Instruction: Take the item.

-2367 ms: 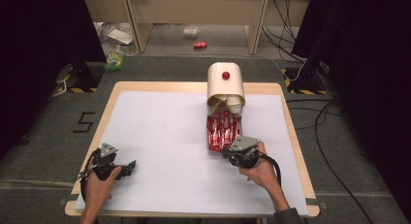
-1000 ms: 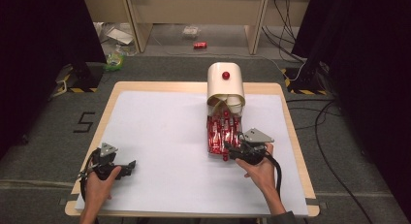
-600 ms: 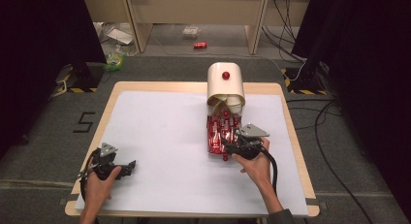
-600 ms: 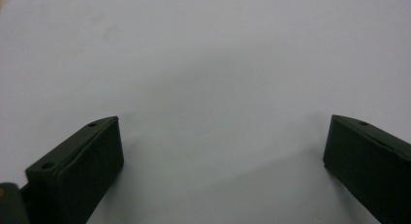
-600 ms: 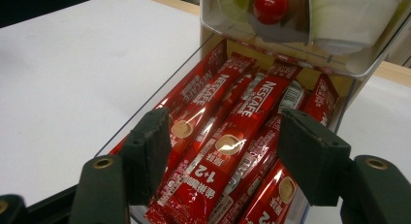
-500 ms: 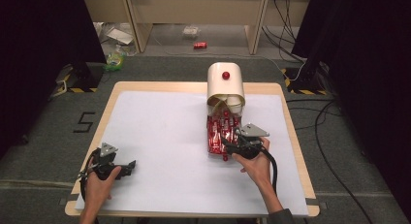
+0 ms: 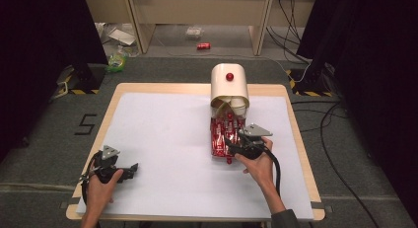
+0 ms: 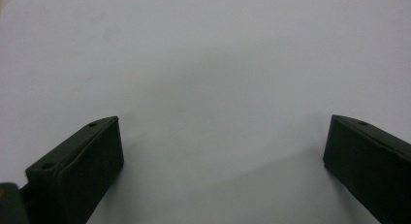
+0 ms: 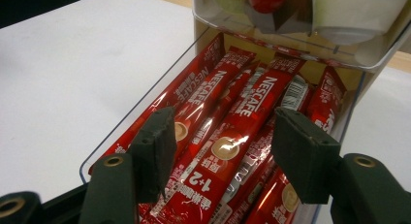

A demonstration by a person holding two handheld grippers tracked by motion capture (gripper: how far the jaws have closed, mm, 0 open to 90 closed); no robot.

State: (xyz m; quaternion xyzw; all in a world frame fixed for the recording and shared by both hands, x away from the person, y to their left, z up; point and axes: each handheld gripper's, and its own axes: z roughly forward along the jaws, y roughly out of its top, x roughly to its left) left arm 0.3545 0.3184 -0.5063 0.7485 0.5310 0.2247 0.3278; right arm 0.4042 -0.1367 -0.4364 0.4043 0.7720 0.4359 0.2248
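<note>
Over at the near left corner of the table (image 7: 162, 90), the left gripper (image 7: 129, 170) rests low on the white sheet (image 7: 162, 134), its jaws spread wide with nothing but bare paper between them; it looks parked there, out of the way, while the other hand does the work. Further right, past the middle, a cream dispenser (image 7: 229, 86) with a red knob (image 7: 229, 77) stands at the far edge, and a clear tray (image 9: 145, 107) juts from its base toward the person, packed with red coffee sticks (image 9: 228, 136) lying lengthwise side by side. The right gripper (image 7: 235, 145) hangs just over the near end of that tray, jaws partly open and holding nothing, one on each side of the topmost stick. That straddle suggests it is lined up to close across the stick's narrow width and pinch out a single one.
</note>
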